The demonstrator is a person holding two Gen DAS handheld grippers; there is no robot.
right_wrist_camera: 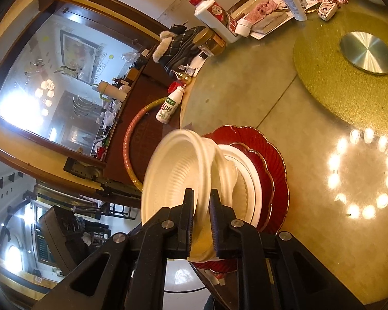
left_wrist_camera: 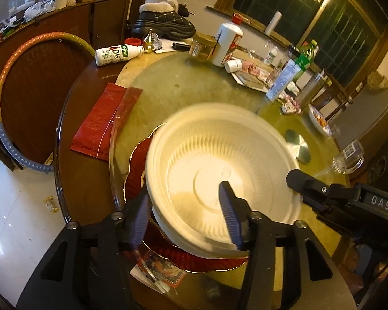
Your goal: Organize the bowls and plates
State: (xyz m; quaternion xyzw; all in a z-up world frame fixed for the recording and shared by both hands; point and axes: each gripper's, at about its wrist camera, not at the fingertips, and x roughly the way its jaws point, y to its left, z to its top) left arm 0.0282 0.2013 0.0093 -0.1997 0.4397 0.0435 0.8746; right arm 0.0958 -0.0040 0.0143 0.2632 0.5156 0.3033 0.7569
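On red scalloped plates [right_wrist_camera: 276, 155], ribbed white foam bowl [left_wrist_camera: 219, 165], blurred, round

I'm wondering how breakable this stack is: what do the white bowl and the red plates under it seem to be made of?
The white bowl looks like thin disposable plastic or foam: matte, with moulded ribs on the wall and a rolled rim. The red plates look like glazed ceramic or glass, though hard plastic is possible: glossy, fluted, scalloped edges with a thin gold line.
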